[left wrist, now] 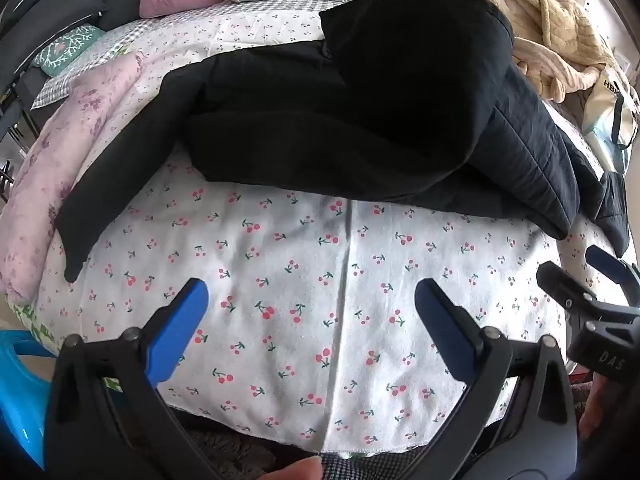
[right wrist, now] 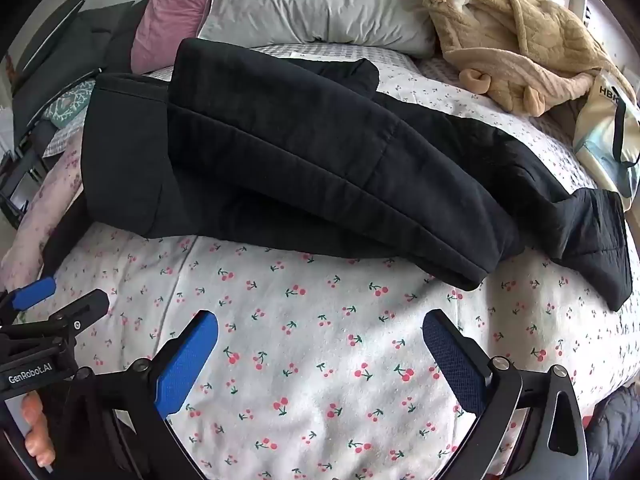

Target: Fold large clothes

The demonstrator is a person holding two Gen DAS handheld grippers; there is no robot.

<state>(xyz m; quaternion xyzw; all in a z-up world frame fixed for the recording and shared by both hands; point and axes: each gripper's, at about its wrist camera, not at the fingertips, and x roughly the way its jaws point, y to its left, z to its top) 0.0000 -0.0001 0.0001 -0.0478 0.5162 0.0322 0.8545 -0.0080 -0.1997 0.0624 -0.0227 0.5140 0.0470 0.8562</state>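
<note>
A large black quilted garment lies partly folded across the cherry-print bed sheet; one long part trails to the left, another to the right. It also shows in the right wrist view, with a cuffed end at the right. My left gripper is open and empty above the bare sheet, in front of the garment. My right gripper is open and empty, also short of the garment. Each gripper shows at the edge of the other's view: the right gripper, the left gripper.
A grey pillow and a pink pillow lie at the bed's head. A beige fleece garment and a white bag sit at the right. A rolled pink floral quilt lines the left edge. A blue plastic object stands below left.
</note>
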